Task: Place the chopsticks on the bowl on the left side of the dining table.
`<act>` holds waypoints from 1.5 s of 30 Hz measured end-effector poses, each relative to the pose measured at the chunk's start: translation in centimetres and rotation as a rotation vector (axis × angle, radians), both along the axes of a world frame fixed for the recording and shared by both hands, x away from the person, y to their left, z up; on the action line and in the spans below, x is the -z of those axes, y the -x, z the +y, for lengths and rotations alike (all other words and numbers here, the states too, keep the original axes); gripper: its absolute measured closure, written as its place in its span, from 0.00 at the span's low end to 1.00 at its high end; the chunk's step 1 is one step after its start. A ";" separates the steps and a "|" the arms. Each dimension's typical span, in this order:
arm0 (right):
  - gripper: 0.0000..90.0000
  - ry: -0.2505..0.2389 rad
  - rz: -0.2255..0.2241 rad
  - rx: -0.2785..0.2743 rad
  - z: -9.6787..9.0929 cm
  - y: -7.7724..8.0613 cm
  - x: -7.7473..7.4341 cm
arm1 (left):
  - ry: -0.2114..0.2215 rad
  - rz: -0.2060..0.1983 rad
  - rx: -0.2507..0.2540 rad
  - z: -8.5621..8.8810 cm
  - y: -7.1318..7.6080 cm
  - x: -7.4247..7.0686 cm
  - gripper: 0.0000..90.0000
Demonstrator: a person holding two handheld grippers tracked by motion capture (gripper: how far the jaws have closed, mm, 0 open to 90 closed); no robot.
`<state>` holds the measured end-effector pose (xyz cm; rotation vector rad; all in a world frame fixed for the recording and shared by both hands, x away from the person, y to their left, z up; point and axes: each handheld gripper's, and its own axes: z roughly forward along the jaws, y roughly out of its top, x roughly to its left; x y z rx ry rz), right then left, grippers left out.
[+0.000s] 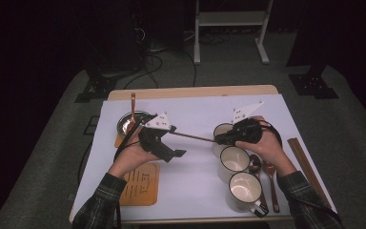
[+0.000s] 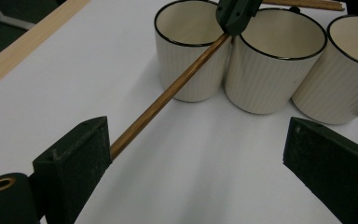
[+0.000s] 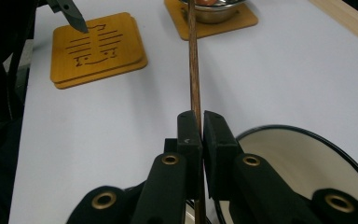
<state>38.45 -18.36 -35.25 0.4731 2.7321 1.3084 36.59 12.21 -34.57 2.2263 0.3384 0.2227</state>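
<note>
Left tongs (image 2: pixel 205 163) wide open; chopstick (image 2: pixel 168 95) passes one pad, three mugs (image 2: pixel 272 60) beyond.

Three cream mugs (image 1: pixel 232 160), wooden coasters (image 1: pixel 139 183), steel bowl (image 1: pixel 128 123).

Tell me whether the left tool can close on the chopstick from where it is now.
Probably yes. The left tool stands open, and the chopstick, clamped by the right tool, already runs beside one of its pads with nothing between them.

Left hand-held gripper (image 1: pixel 164 143) agape, right hand-held gripper (image 1: pixel 219 139) clamped
</note>
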 end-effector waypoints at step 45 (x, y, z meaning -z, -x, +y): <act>0.95 0.036 0.054 -0.244 5.2 1.3 -0.9 | -0.170 0.019 0.218 -2.7 1.4 0.8 0.74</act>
